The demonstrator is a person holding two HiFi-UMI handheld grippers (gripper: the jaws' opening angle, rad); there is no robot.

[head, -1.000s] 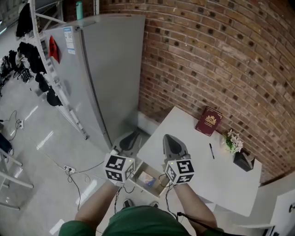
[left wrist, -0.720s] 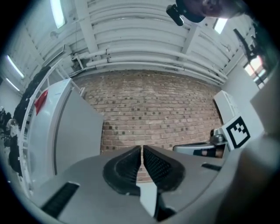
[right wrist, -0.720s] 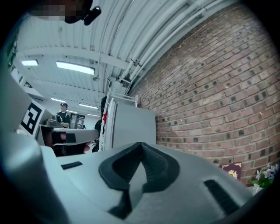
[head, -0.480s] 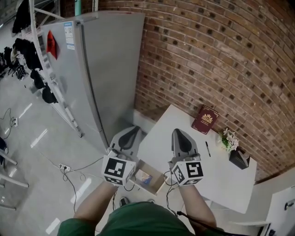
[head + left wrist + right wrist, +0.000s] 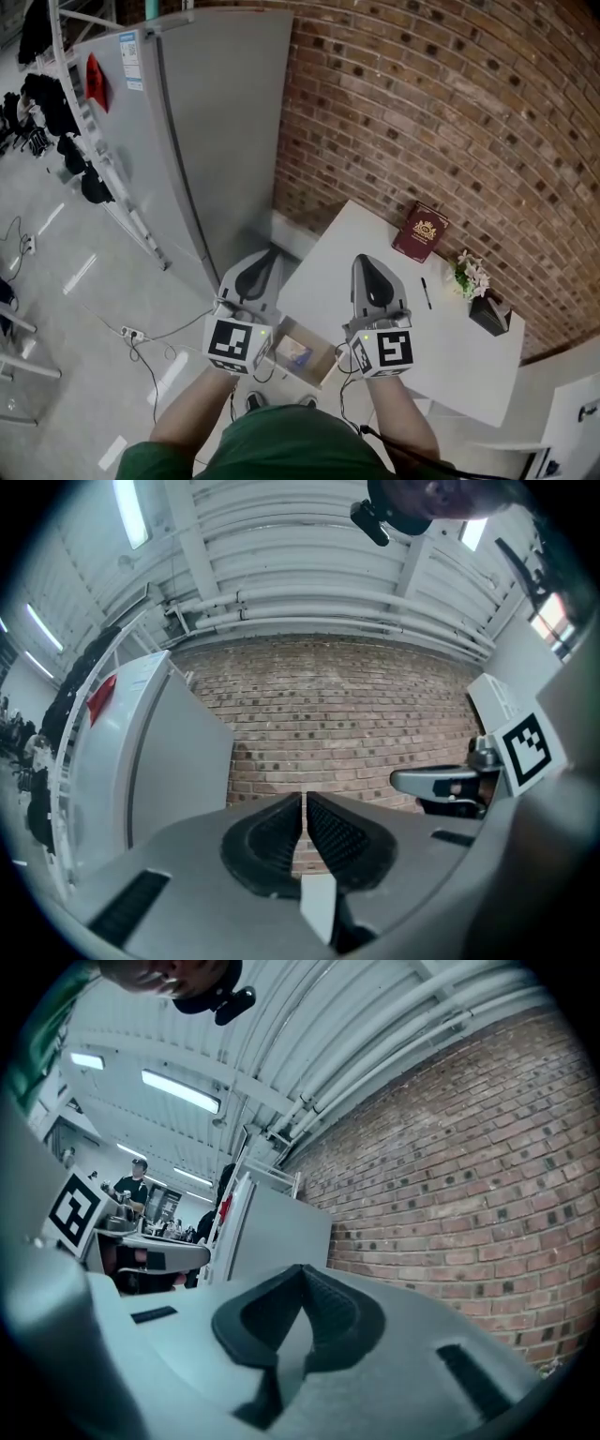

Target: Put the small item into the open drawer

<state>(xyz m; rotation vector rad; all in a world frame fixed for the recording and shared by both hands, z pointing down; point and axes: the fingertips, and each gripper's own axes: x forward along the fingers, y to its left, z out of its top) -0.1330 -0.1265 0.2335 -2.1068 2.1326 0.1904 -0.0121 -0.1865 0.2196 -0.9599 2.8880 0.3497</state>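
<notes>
Both grippers stand higher than a moment ago, lifted clear of open drawer [image 5: 324, 356].
Left gripper [image 5: 256, 270]: jaws together, nothing between.
Right gripper [image 5: 371, 269]: jaws together, empty.
Small item [image 5: 293, 352] lies inside drawer, below and between grippers, behind jaw tips.
Judgement: placement appears done.
Item: small flat packet, blue-white, resting on drawer floor.

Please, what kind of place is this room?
Probably an industrial hall used as a workspace: a bare brick wall, exposed ceiling pipes, and a tall grey refrigerator beside a white table.
</notes>
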